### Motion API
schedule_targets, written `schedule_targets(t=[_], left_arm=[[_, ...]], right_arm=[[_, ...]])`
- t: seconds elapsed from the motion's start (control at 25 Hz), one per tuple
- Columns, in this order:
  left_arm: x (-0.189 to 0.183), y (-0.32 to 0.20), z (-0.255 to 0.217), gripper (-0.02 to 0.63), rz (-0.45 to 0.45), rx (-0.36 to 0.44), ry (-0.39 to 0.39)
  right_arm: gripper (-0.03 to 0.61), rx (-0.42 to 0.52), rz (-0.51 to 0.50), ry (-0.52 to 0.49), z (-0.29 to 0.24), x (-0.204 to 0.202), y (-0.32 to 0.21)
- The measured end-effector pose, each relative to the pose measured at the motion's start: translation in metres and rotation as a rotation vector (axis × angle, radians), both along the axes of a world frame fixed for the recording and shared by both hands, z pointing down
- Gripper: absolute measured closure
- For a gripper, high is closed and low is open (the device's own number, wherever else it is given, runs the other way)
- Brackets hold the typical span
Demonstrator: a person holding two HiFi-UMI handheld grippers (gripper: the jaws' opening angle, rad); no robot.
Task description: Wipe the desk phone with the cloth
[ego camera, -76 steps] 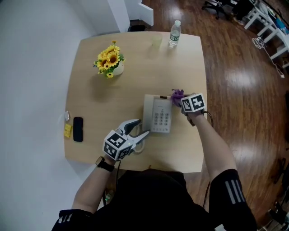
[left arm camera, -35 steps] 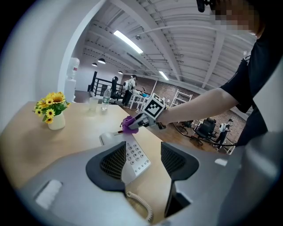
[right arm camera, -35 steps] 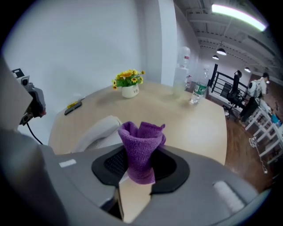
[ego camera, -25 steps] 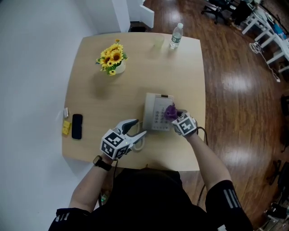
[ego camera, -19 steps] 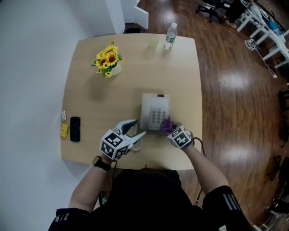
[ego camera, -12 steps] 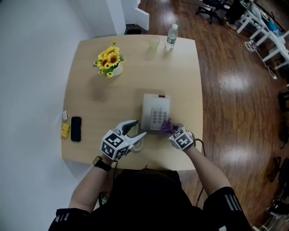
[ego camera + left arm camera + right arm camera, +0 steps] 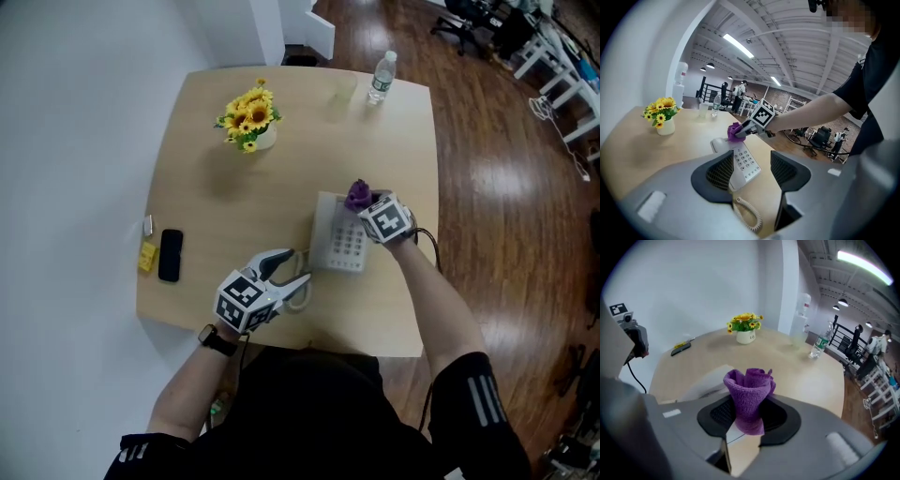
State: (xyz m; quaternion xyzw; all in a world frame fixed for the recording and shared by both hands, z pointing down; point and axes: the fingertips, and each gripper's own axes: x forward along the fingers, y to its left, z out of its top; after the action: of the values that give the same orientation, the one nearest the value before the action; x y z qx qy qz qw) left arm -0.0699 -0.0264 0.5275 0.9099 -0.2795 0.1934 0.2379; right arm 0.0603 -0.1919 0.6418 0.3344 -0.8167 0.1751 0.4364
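Seen from above, the right claw [image 7: 367,201] blocks its own grip. Its own view shows it pinching the purple cloth [image 7: 749,397] upright, over the far end of the phone [image 7: 339,246]. The left claw [image 7: 291,269] is spread at the phone's near left corner, and its view shows the coiled cord [image 7: 749,214] plainly. The phone lies keys up on the counter [image 7: 281,141], its long axis running away from the person.

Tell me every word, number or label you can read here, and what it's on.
Nothing reads clearly enough to quote.
Desk phone: keypad digits too small.
Water bottle: label blurred.
Vase: small dark mark, unreadable.
Cloth: no print visible.
Left gripper and right gripper: cubes bear black-and-white square markers, no letters.
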Motion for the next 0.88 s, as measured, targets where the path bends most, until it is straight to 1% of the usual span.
schedule_targets(t=[0.12,0.32,0.4,0.56,0.64,0.76,0.88], left_arm=[[-0.007,-0.001,0.001,0.371,-0.017,-0.002,-0.001],[-0.011,-0.002,0.004,0.370,-0.029,-0.008,0.008],[-0.006,-0.002,0.003,0.371,-0.019,-0.004,0.015],[0.005,0.000,0.002,0.371,0.012,0.005,0.022],[0.009,0.002,0.000,0.370,0.022,0.009,0.025],[0.013,0.005,-0.002,0.370,0.031,0.011,0.026],[0.010,0.007,-0.002,0.370,0.025,0.011,0.024]], right_arm=[[0.440,-0.017,-0.031,0.026,0.017,-0.005,0.018],[0.442,-0.045,-0.060,-0.006,0.031,-0.014,0.083],[0.442,-0.056,-0.074,-0.004,0.039,-0.015,0.113],[0.442,-0.087,-0.155,0.027,0.057,-0.020,0.173],[0.443,-0.098,-0.183,0.036,0.062,-0.023,0.192],[0.443,-0.131,-0.177,0.010,0.059,-0.024,0.202],[0.443,-0.091,-0.141,-0.036,0.040,-0.025,0.174]])
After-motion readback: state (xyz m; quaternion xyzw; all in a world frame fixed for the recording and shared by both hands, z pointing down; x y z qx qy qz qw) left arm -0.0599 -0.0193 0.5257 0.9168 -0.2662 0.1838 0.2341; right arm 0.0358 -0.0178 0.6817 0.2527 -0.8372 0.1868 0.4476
